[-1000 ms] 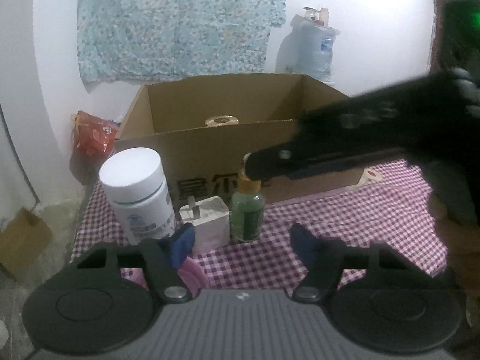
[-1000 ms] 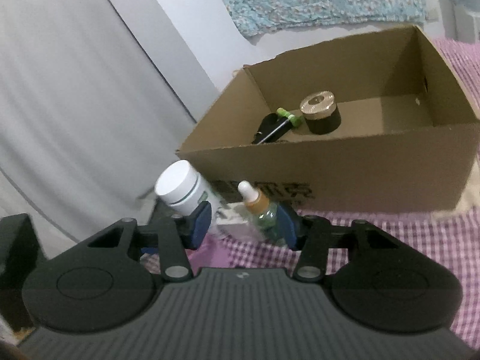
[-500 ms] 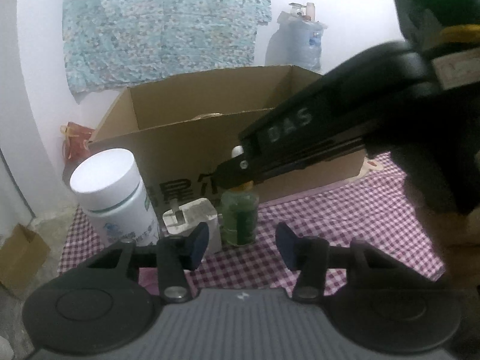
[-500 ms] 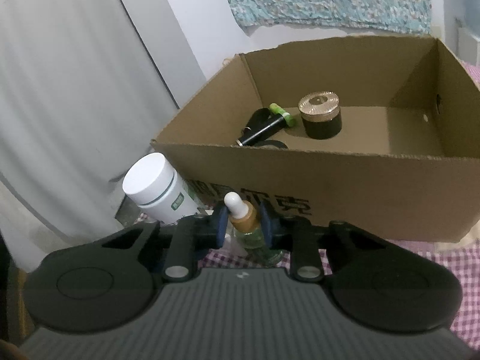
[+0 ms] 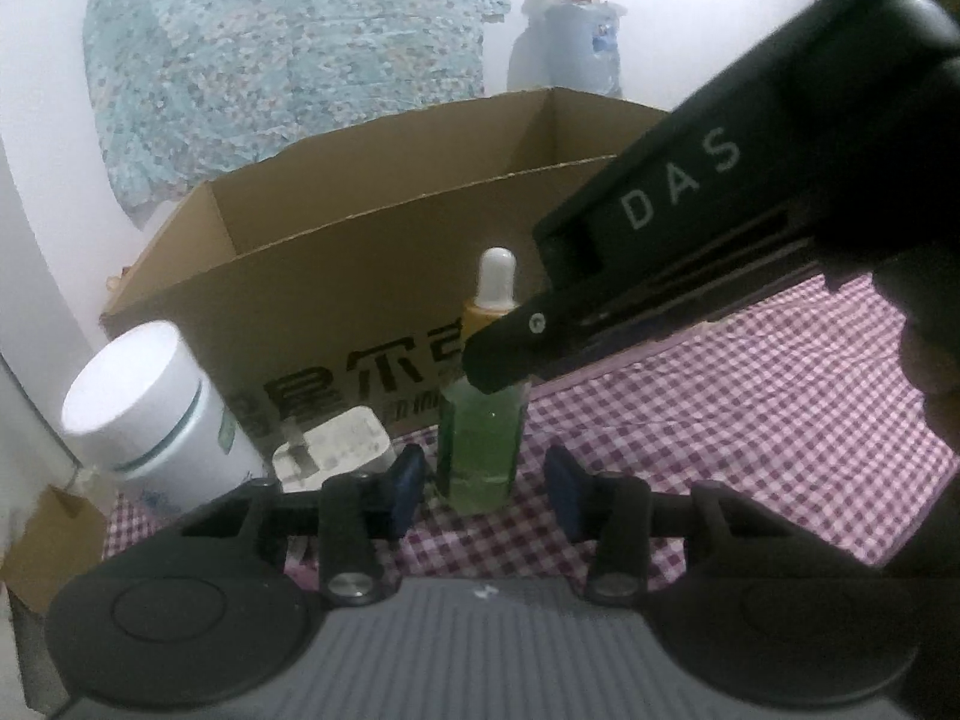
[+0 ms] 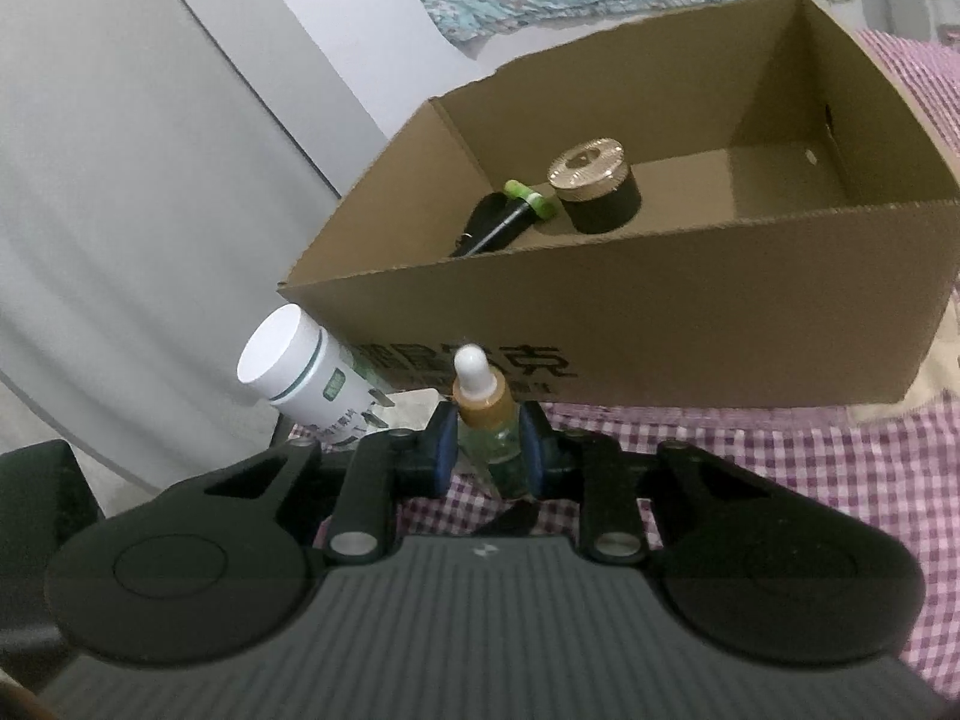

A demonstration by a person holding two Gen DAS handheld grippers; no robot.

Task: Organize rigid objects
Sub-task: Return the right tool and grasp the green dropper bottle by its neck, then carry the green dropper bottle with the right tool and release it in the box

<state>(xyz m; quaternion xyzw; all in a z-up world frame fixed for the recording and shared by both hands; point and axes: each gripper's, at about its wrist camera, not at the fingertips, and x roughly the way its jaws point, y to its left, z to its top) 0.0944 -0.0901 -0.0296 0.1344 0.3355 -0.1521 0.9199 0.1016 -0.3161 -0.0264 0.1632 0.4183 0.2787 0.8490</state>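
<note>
A: Which step is this?

B: The pick-up. The right hand-held gripper [image 6: 483, 447] is clamped on the green dropper bottle [image 6: 487, 414], one blue pad on each side of its shoulder just under the amber collar. The bottle stands upright on the checked surface [image 6: 780, 456], right in front of the cardboard box [image 6: 660, 324].

A: And the other one?

B: The left hand-held gripper [image 5: 487, 489] has just been closing, but its pads stand apart, one on either side of the bottle's base, not touching it. Nothing is held there.

A: What does the next move need?

B: I'd say a straight lift, high enough to clear the box's front wall, then a carry forward to set the bottle beside the gold-lidded jar [image 6: 595, 185]. The white pill bottle [image 6: 294, 369] and the plug adapter [image 5: 336, 444] stand close on the left, so keep clear of them.
</note>
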